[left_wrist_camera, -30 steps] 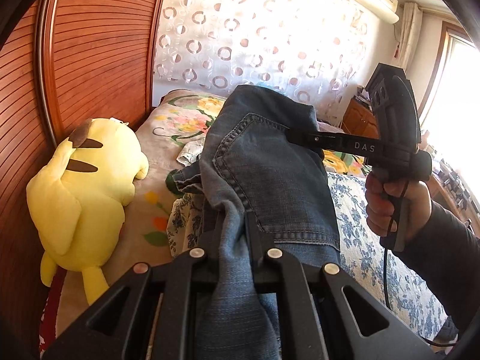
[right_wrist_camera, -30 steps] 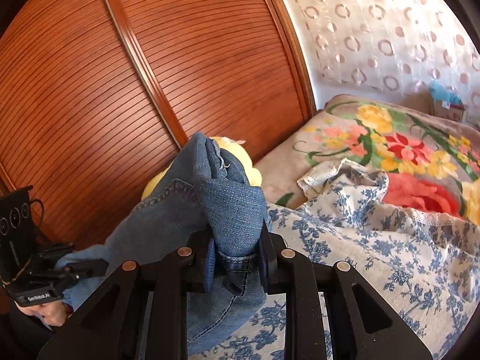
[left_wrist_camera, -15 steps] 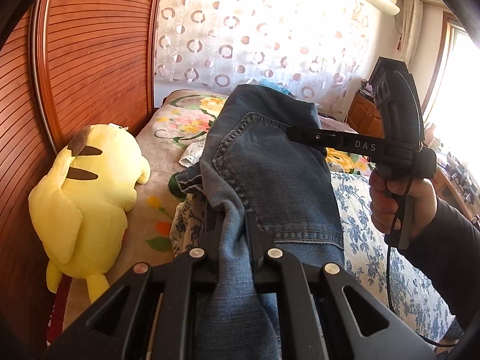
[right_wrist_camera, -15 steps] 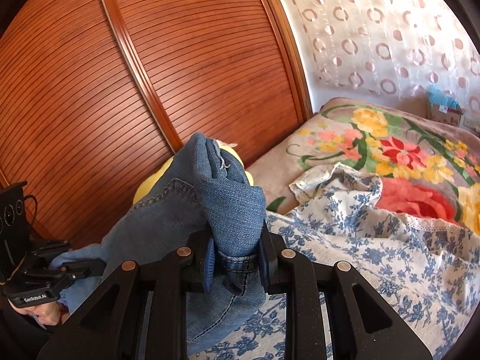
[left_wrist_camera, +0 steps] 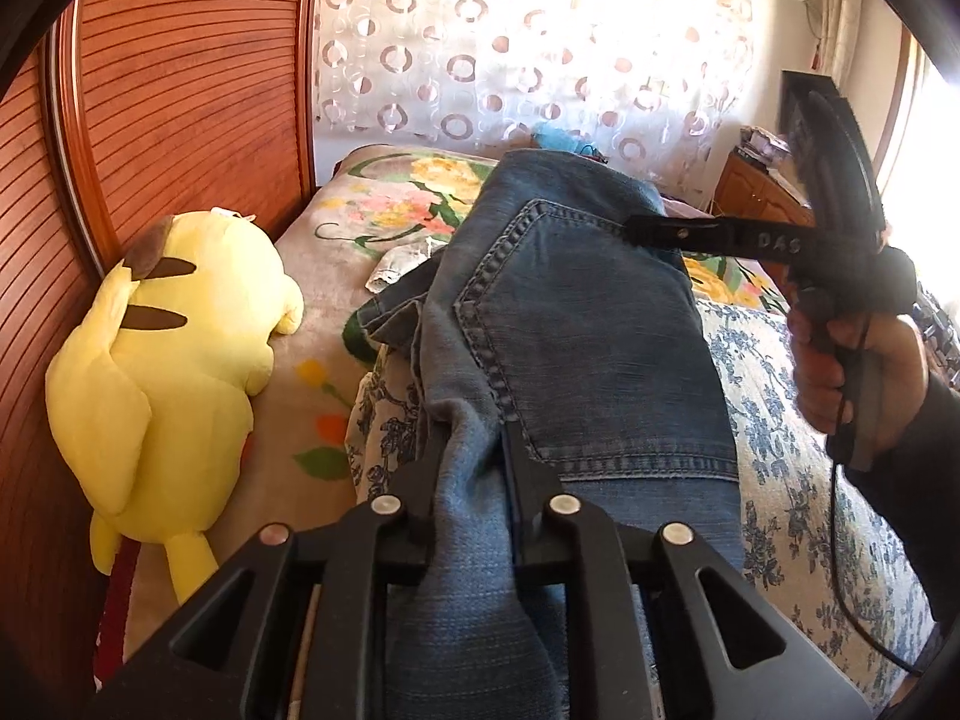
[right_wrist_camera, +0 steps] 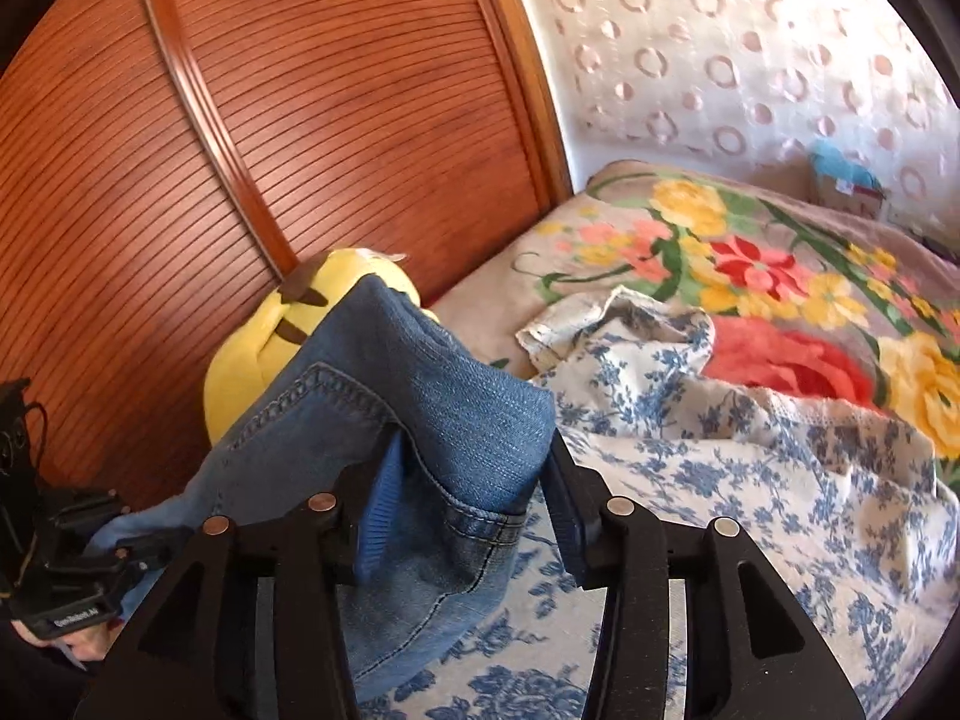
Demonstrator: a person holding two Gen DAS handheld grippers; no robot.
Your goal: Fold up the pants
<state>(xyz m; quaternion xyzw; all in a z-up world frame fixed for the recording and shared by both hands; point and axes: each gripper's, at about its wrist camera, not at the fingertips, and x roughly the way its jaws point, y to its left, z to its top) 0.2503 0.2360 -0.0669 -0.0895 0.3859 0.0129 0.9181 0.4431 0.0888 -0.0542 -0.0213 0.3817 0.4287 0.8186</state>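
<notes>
Both my claws, left claw [left_wrist_camera: 468,480] and right claw [right_wrist_camera: 462,492], are opening around the pants [left_wrist_camera: 576,324], letting the folded denim settle onto the bed [right_wrist_camera: 750,510].

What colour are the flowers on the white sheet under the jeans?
Blue flowers on the white cotton sheet, clearest in the right wrist view.

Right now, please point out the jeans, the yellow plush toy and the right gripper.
jeans [left_wrist_camera: 588,324], left wrist view, on the back pocket.
yellow plush toy [left_wrist_camera: 174,372], left wrist view, on its back.
right gripper [right_wrist_camera: 474,498], right wrist view, between its opening fingertips, denim between them.
</notes>
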